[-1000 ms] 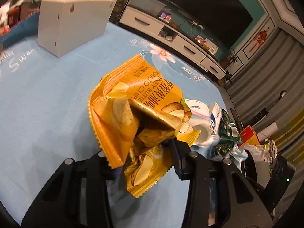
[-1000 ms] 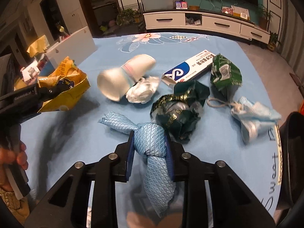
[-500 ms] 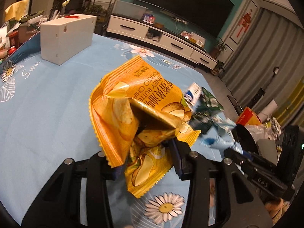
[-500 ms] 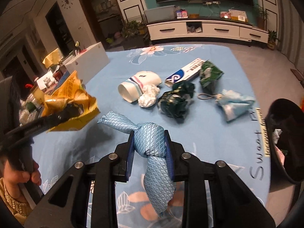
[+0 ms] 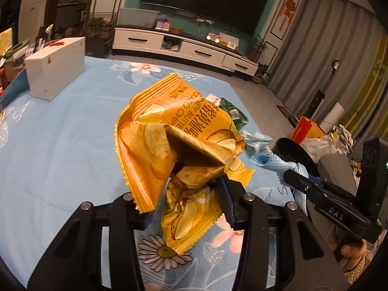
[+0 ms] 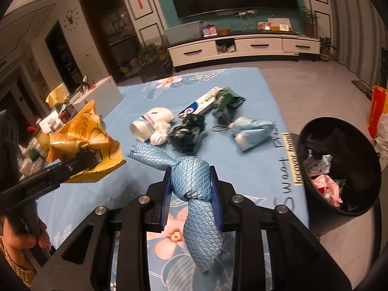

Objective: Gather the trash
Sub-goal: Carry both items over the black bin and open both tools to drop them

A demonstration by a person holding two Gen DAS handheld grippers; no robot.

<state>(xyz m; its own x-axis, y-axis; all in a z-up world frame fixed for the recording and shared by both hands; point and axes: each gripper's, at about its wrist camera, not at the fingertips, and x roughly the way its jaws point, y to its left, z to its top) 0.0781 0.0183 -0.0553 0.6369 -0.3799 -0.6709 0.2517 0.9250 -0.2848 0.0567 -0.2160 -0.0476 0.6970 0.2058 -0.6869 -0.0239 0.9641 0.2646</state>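
Note:
My left gripper (image 5: 184, 201) holds a crumpled yellow chip bag (image 5: 184, 131) up over the blue flowered tablecloth (image 5: 60, 145). Its jaws are opening slightly, with the bag still pinched between the pads. In the right wrist view the chip bag (image 6: 80, 133) hangs at the left from the left gripper (image 6: 89, 160). My right gripper (image 6: 191, 181) is shut on a knotted light-blue quilted cloth (image 6: 201, 230), whose tail droops below the pads. The black trash bin (image 6: 344, 123), part-filled with scraps, stands off the table's right edge.
On the cloth lie a tipped paper cup (image 6: 150, 123), a white tissue ball (image 6: 158, 135), a toothpaste box (image 6: 201, 104), a dark green wrapper (image 6: 188, 133), a green bag (image 6: 226, 104) and a pale blue bundle (image 6: 252, 131). A white box (image 5: 55, 70) sits far left.
Both grippers rose and pulled back from the trash pile, each keeping its load. The black bin came into the right wrist view, and the left view rolled closer to level.

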